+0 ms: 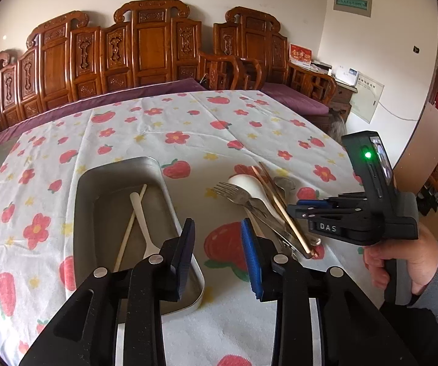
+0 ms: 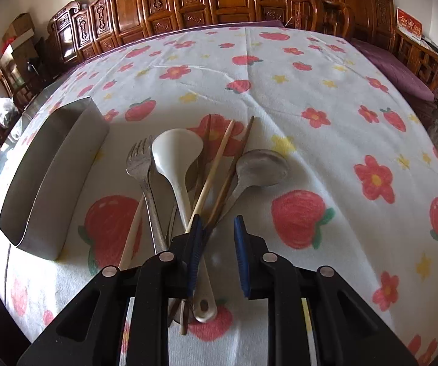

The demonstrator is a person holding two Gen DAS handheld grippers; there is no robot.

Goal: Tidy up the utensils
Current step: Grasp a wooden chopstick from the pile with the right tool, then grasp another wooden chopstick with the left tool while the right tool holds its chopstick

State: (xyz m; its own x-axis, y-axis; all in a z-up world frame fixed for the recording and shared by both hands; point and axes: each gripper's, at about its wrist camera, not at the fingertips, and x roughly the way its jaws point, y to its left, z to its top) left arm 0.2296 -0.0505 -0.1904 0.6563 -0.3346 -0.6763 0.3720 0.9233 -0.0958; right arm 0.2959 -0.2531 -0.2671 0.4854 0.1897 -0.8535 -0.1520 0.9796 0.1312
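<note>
The utensil pile [image 2: 200, 180] is lying at twelve o'clock from the right gripper [image 2: 217, 253] — jaws standing apart, clamping nothing. The left gripper [image 1: 219, 250], also apart, is hovering beside the metal tray [image 1: 103, 183] — two utensils inside.

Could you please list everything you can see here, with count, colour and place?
metal tray: one, silver, left on the tablecloth
white spoon: one, inside the tray
chopstick: one, pale, inside the tray
fork: one, silver, in the pile right of the tray
ladle: one, white, in the pile
metal spoon: one, silver, pile's right
chopsticks: several, wooden, in the pile
tablecloth: one, white, strawberry print
left gripper: open, empty
right gripper: open over the pile
</note>
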